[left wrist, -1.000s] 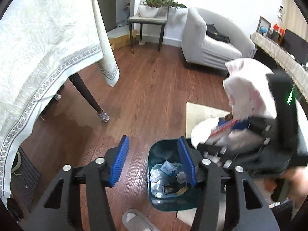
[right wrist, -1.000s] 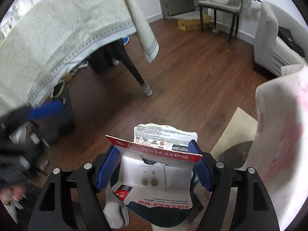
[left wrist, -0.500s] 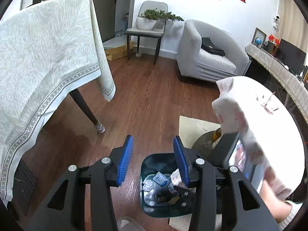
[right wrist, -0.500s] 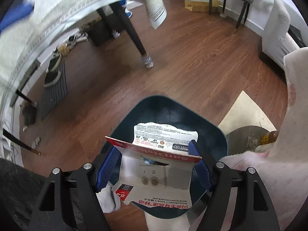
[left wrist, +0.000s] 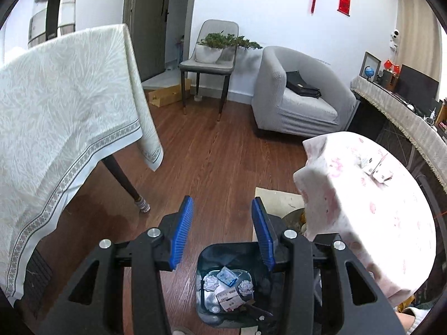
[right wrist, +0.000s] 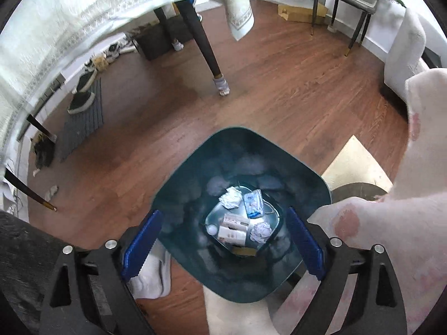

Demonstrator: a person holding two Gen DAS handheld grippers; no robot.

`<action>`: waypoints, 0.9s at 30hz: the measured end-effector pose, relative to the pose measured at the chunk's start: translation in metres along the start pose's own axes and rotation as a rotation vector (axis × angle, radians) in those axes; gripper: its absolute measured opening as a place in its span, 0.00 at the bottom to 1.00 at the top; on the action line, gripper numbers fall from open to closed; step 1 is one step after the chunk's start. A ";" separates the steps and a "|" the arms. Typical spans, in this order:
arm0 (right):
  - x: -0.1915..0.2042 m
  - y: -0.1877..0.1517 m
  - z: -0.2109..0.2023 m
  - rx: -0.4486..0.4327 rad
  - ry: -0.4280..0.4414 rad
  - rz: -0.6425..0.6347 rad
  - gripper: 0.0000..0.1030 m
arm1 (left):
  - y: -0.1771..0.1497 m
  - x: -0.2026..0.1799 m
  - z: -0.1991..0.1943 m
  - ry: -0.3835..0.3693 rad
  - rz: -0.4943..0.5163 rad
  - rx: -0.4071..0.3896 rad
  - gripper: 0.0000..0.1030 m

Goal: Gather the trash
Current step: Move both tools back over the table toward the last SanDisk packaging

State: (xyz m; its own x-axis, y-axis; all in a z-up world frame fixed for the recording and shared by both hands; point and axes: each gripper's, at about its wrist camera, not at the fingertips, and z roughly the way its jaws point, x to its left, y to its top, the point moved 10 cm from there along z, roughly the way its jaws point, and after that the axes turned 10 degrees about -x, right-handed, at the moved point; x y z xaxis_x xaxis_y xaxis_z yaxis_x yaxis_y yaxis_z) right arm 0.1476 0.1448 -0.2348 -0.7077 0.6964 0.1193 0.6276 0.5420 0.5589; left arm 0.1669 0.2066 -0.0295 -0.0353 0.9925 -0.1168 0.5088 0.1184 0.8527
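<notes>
A dark teal bin (right wrist: 190, 195) stands on the wood floor below both grippers. At its bottom lie crumpled paper (right wrist: 230, 196), a blue packet (right wrist: 252, 202) and a white-and-red card pack (right wrist: 233, 227). My right gripper (right wrist: 223, 213) hangs straight over the bin, its jaws opening, with nothing between the blue pads. My left gripper (left wrist: 222, 201) is open and empty, higher up, looking past the bin (left wrist: 212, 254) into the room. A small torn wrapper (left wrist: 375, 166) lies on the round table's pink-flowered cloth (left wrist: 371, 209) to the right.
A large table under a white cloth (left wrist: 56, 111) stands left, with one dark leg (left wrist: 125, 181) near the bin. A flat cardboard sheet (left wrist: 276, 198) lies beside the bin. A grey armchair (left wrist: 296, 97) and a chair (left wrist: 209, 67) stand at the far wall. Shoes and a mat (right wrist: 81, 106) lie under the big table.
The right jaws spread and the red-and-white card pack dropped from them into the bin. The left gripper rose and tilted up, showing more of the room, its jaws a little narrower.
</notes>
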 end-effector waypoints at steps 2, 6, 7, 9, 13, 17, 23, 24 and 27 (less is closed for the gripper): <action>0.003 0.009 -0.020 -0.057 0.013 0.003 0.88 | 0.003 -0.007 -0.001 -0.010 0.007 -0.009 0.44; 0.009 0.028 -0.061 -0.162 0.045 -0.002 0.88 | 0.012 -0.022 -0.005 -0.009 0.037 -0.038 0.44; 0.010 0.031 -0.068 -0.180 0.048 -0.002 0.88 | 0.014 -0.024 -0.005 -0.010 0.038 -0.043 0.44; 0.010 0.038 -0.090 -0.228 0.068 0.003 0.88 | 0.017 -0.026 -0.006 -0.010 0.037 -0.051 0.44; 0.005 0.048 -0.118 -0.285 0.068 -0.010 0.88 | 0.023 -0.033 -0.003 -0.015 0.024 -0.058 0.44; -0.013 0.054 -0.145 -0.335 0.020 -0.023 0.88 | 0.024 -0.046 0.003 -0.029 0.022 -0.055 0.46; -0.065 0.054 -0.177 -0.398 -0.085 0.024 0.88 | 0.025 -0.082 0.010 -0.084 0.044 -0.062 0.49; -0.078 0.052 -0.183 -0.407 -0.105 0.038 0.88 | 0.025 -0.090 0.012 -0.095 0.054 -0.063 0.50; -0.105 0.047 -0.194 -0.413 -0.157 0.066 0.88 | 0.023 -0.106 0.016 -0.114 0.076 -0.063 0.52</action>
State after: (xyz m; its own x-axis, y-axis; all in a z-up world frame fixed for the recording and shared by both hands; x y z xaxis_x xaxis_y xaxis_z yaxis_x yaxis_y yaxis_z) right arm 0.1884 0.0057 -0.0618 -0.5930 0.8031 0.0575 0.4647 0.2830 0.8390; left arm 0.1962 0.1037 -0.0060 0.1011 0.9893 -0.1048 0.4508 0.0484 0.8913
